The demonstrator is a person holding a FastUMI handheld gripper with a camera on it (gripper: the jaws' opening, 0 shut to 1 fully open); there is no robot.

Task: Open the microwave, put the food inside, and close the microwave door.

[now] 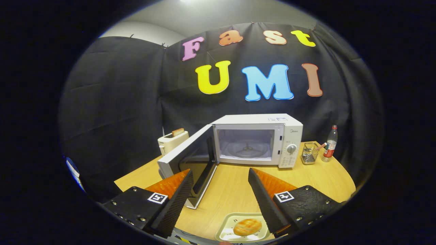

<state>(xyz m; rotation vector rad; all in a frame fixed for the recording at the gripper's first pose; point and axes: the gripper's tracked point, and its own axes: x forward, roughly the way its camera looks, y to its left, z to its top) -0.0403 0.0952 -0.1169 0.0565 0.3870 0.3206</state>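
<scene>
Wooden table with a white microwave sitting toward the back, and its door is swung wide open to the left, so you can see straight into the cavity and the glass turntable inside. The dial panel is on the microwave's right side.

The claw is spread wide with nothing in it, both black ribbed fingers hanging over the table with a big gap between them. The left finger's tip sits in front of the open door's lower edge.

The food is a golden bun on a pale square plate, at the near edge of the table. It's low down between the fingers, closer to the right one, back near the base of the fingers rather than out at the tips. Nothing's touching it as far as I can tell.

Off to the side: a white toaster with toast poking out, left of the microwave, and a wire basket plus a plastic bottle on the right.
</scene>
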